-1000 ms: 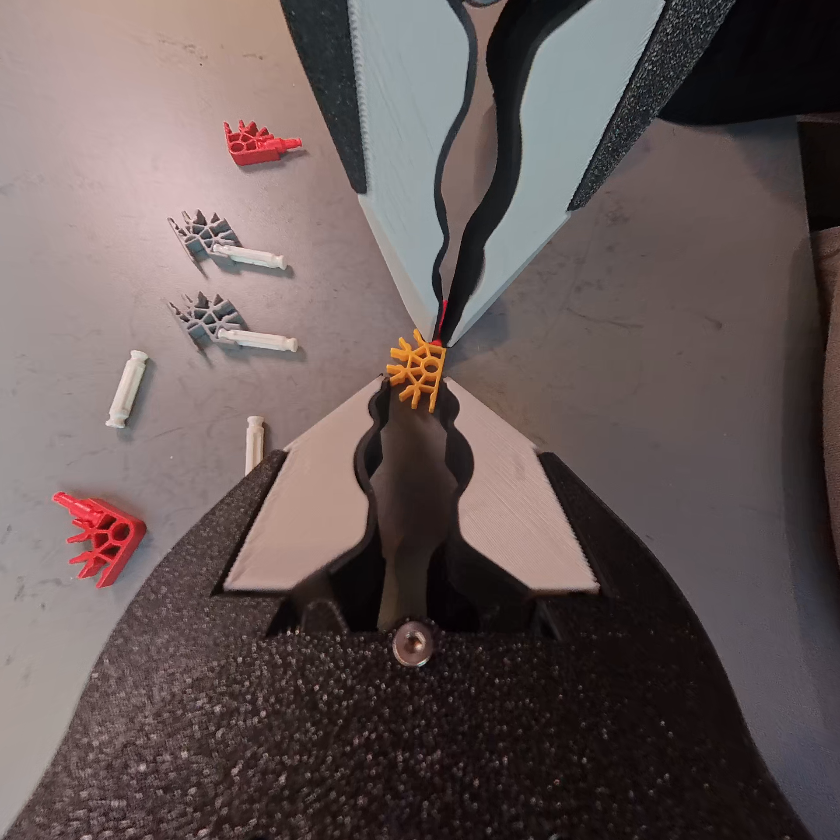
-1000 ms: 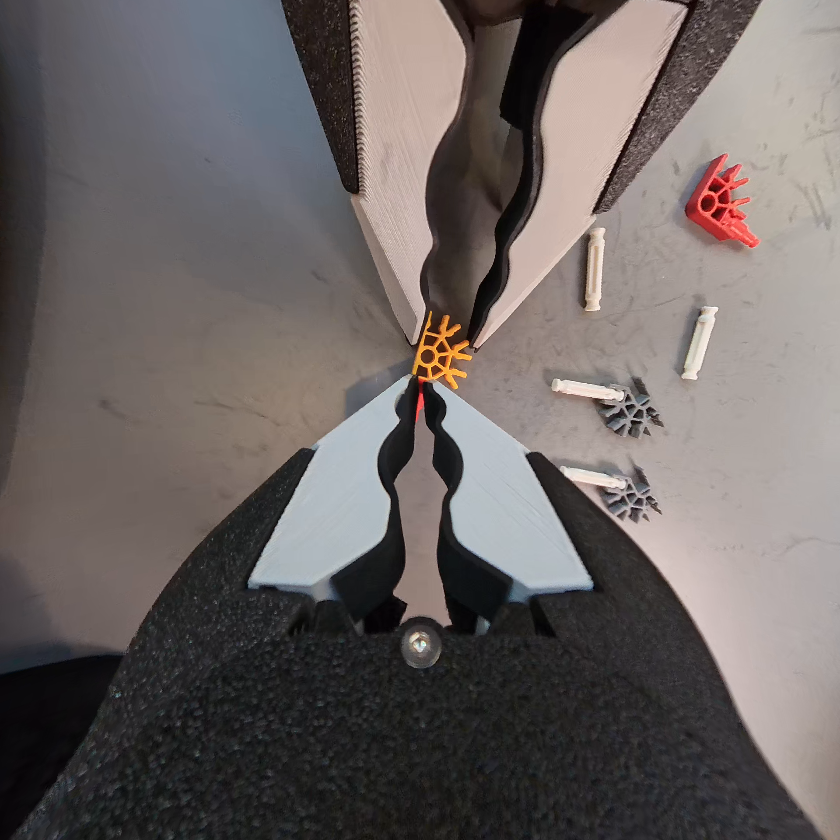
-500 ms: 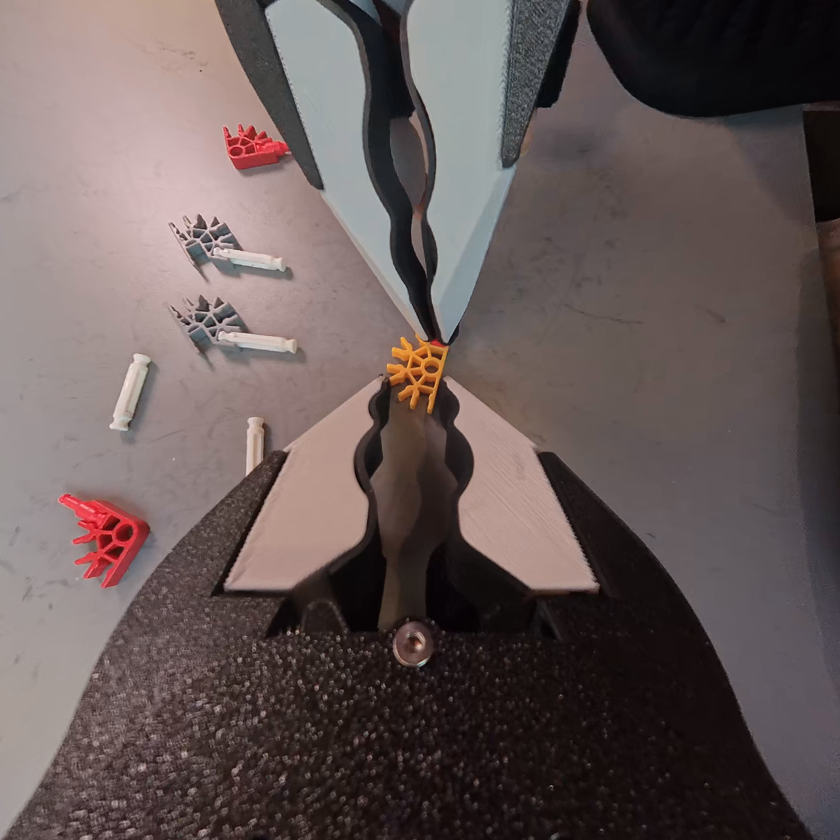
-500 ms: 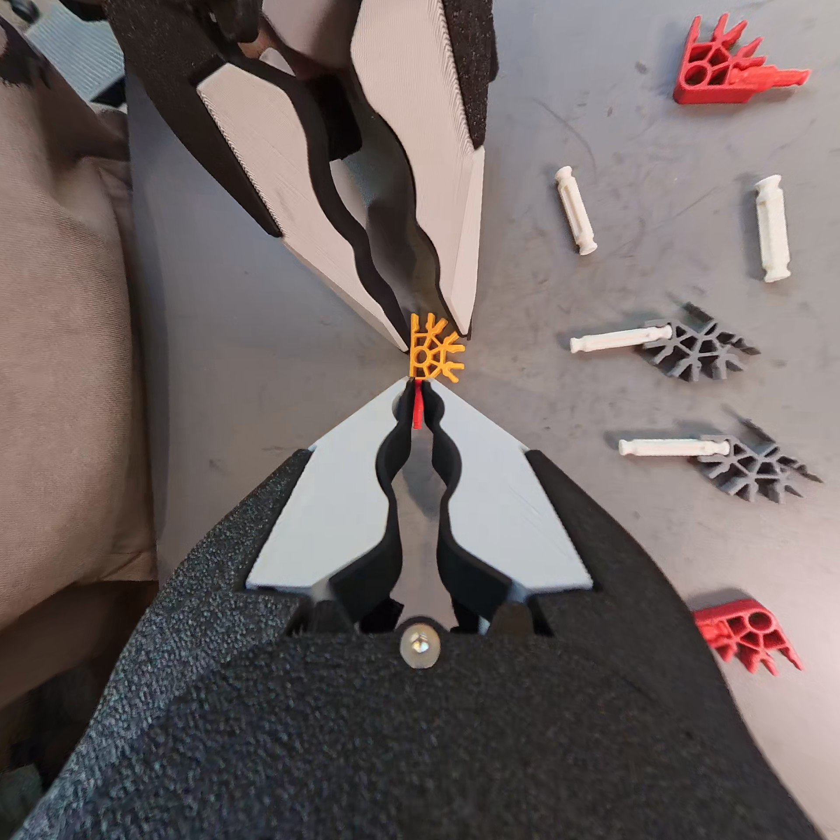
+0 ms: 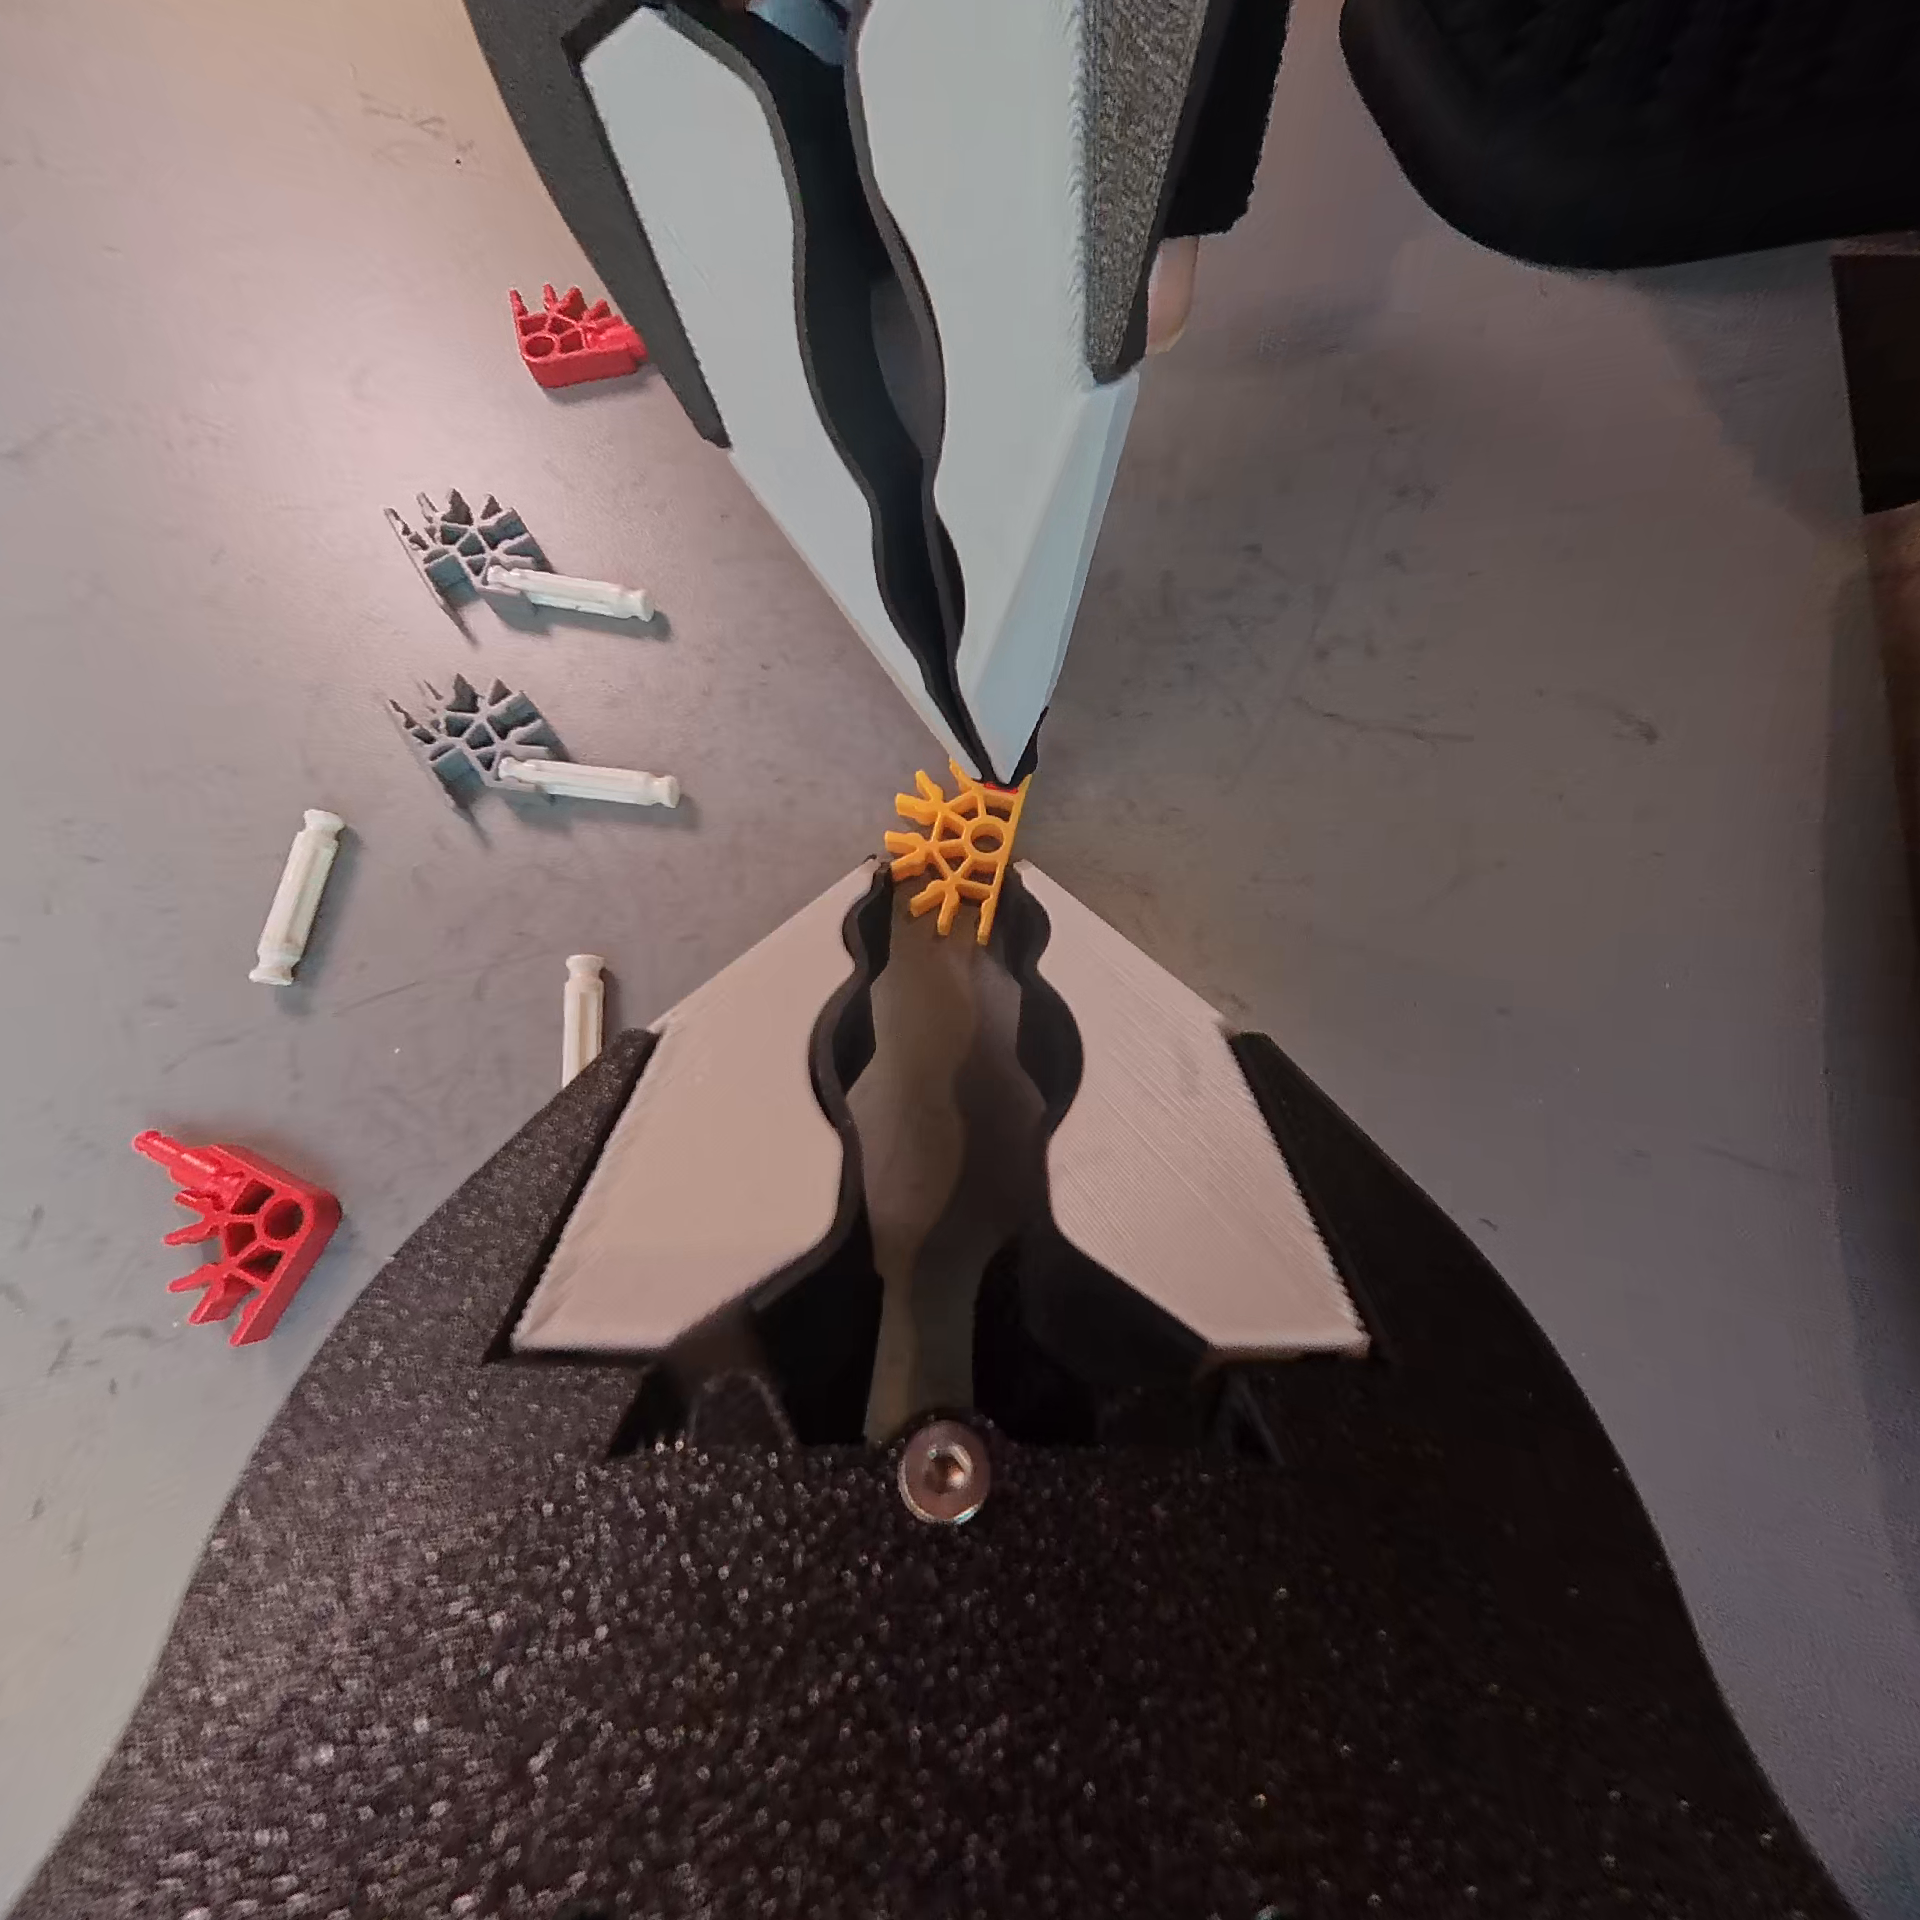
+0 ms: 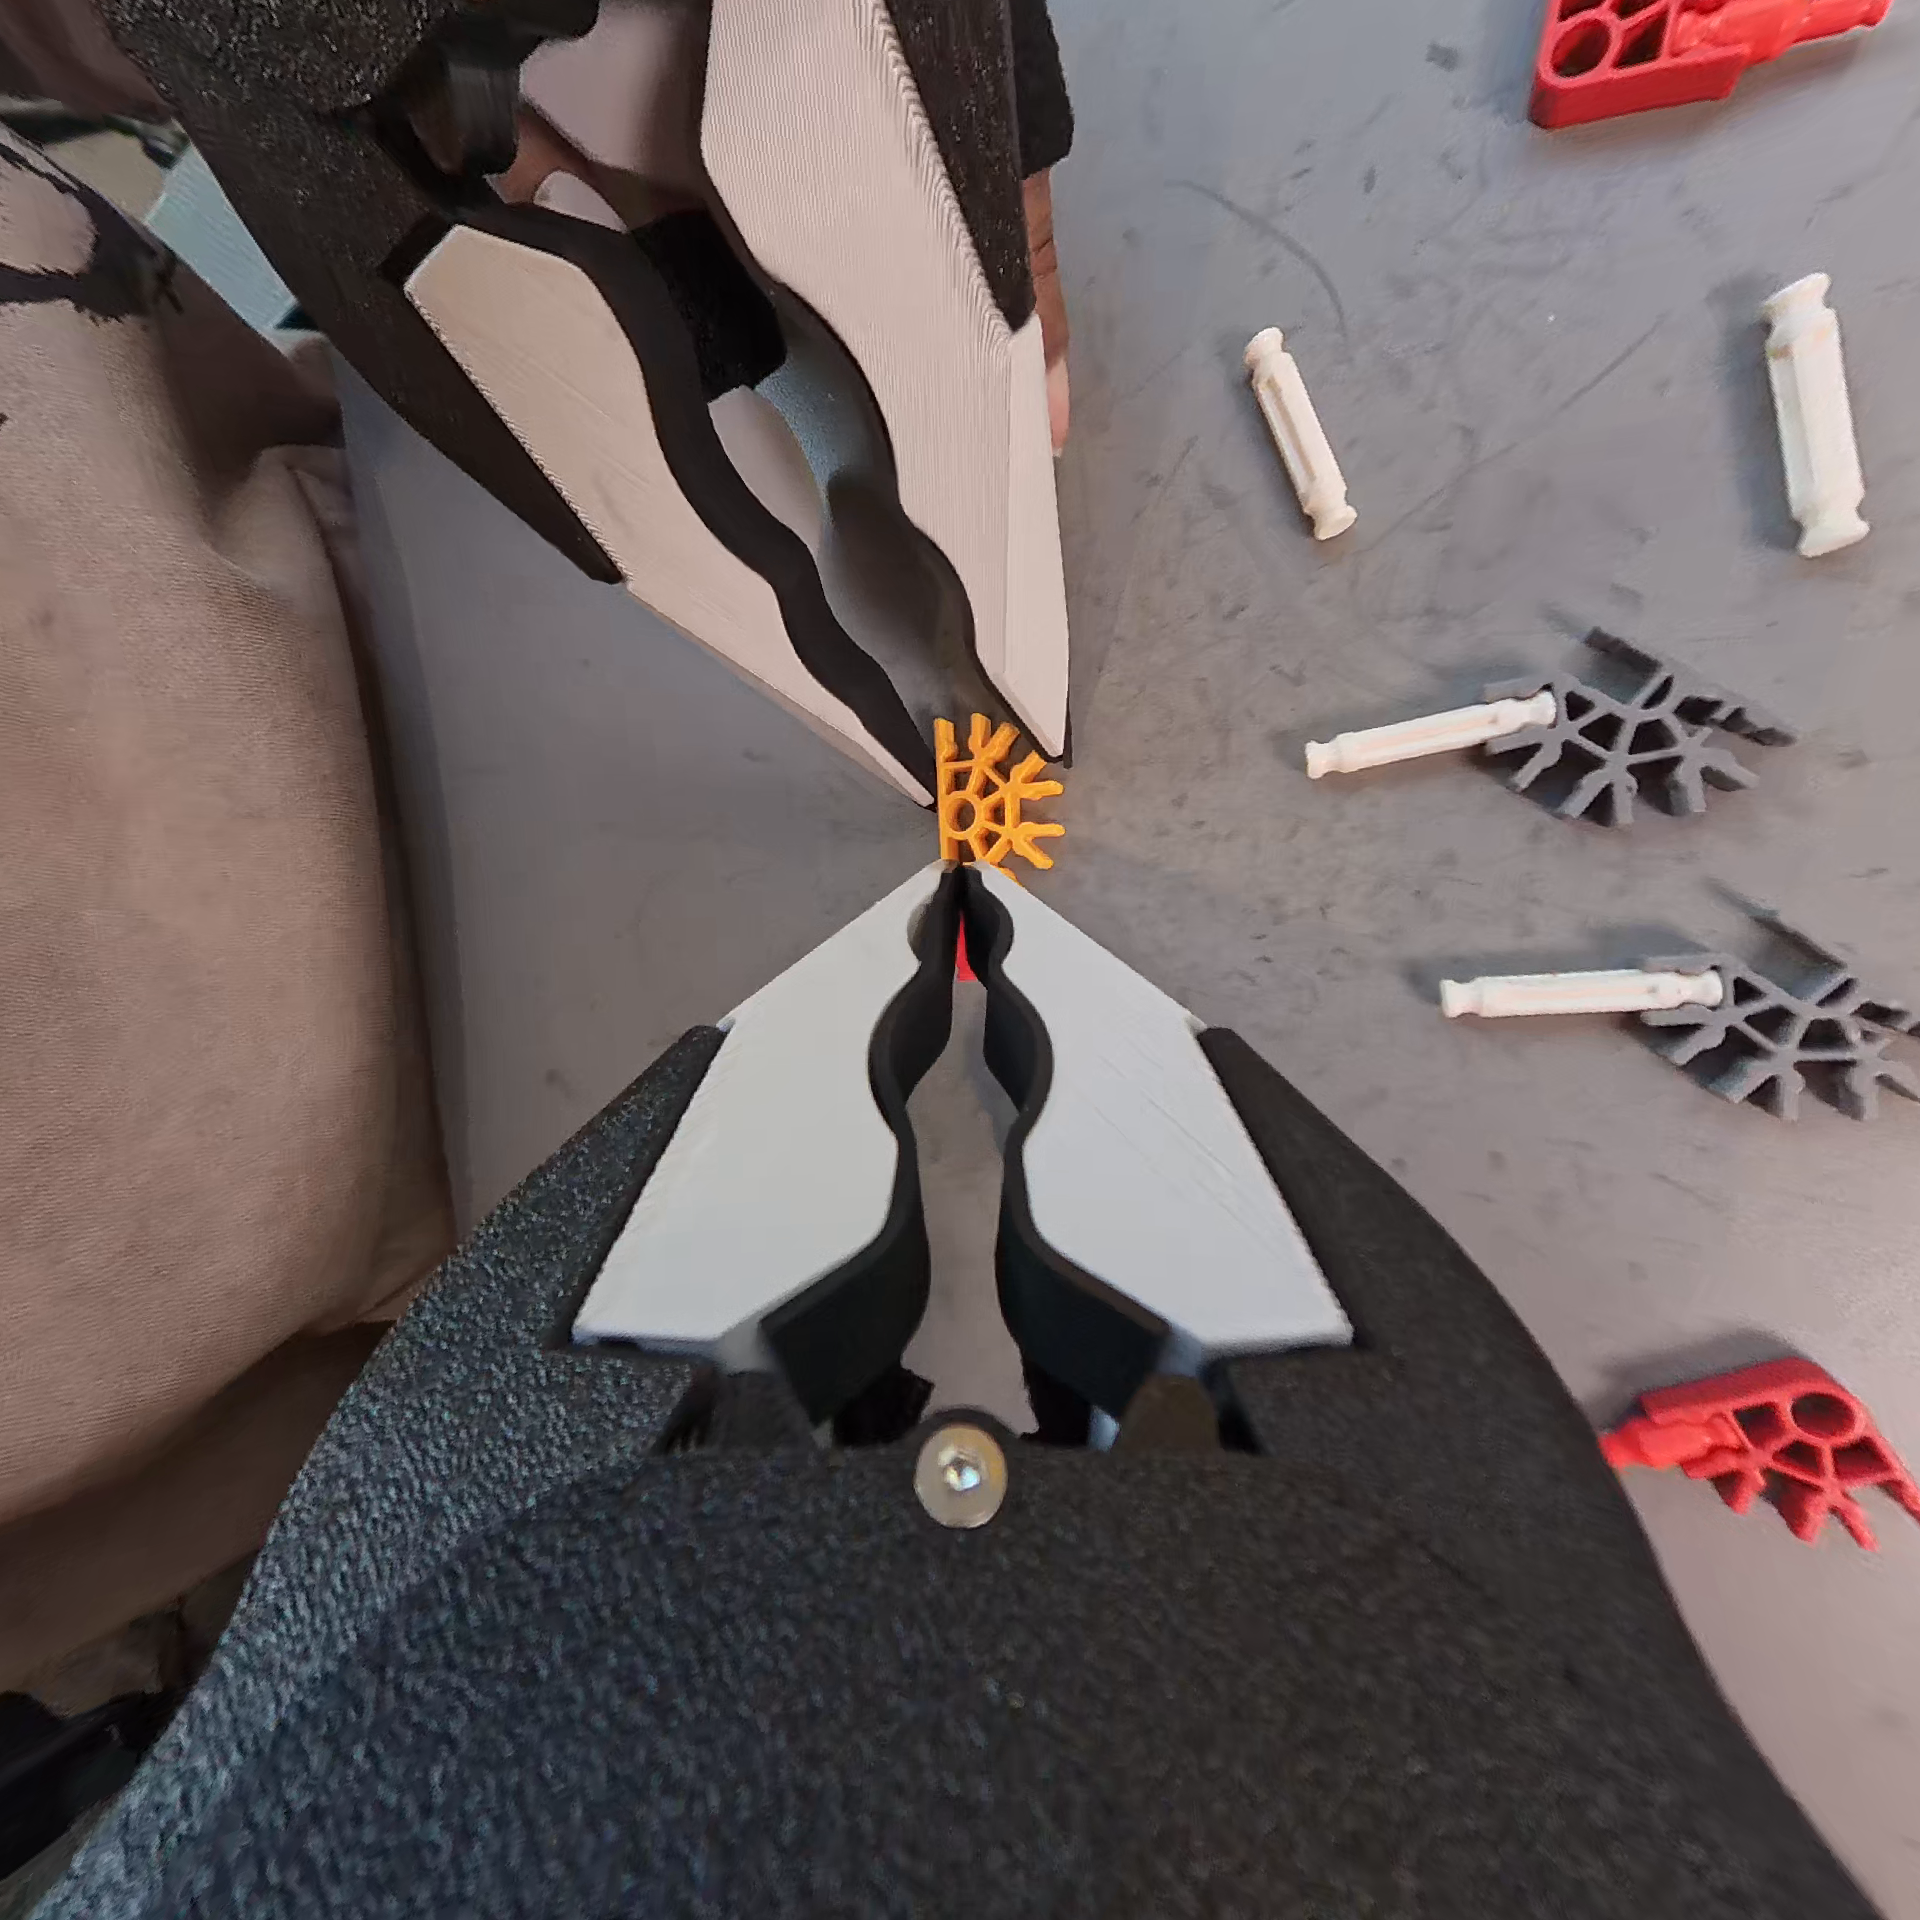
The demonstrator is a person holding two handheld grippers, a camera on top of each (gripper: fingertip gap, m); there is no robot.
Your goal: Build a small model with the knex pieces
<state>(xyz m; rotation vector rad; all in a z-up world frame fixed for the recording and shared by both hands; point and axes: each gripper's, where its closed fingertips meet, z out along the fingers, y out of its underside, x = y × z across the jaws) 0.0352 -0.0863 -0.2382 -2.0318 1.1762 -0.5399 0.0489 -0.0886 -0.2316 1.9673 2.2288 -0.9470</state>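
The left gripper [image 5: 951, 883], grey-fingered, is clamped at its tips on an orange snowflake-shaped connector [image 5: 958, 844], a flat toy construction piece with a round hole at its hub and spokes fanning to one side. It is held up above the grey table [image 5: 1455, 831]. The right gripper [image 6: 961, 875], with pale blue fingers and black wavy pads, meets it tip to tip and is pressed together on a thin red rod [image 6: 964, 948], of which only a sliver shows between the pads; the rod's end sits right at the orange connector's edge, though whether it is seated in a slot cannot be told. In the right wrist view the left gripper [image 6: 997, 764] comes in from above, and a beige cloth surface [image 6: 177, 831] fills the left side. Spread on the table are two dark grey connectors [image 5: 468, 540] [image 5: 480, 736], each with a white rod [image 5: 582, 594] [image 5: 597, 779] plugged into it, two loose white rods [image 5: 296, 896] [image 5: 582, 1013], the second partly hidden by the left gripper's black body, and two red corner connectors [image 5: 569, 338] [image 5: 244, 1236], each with a short red peg. A fingertip [image 5: 1172, 296] of the person shows beside the right gripper's housing. No brand mark, label or readable writing shows on any piece.
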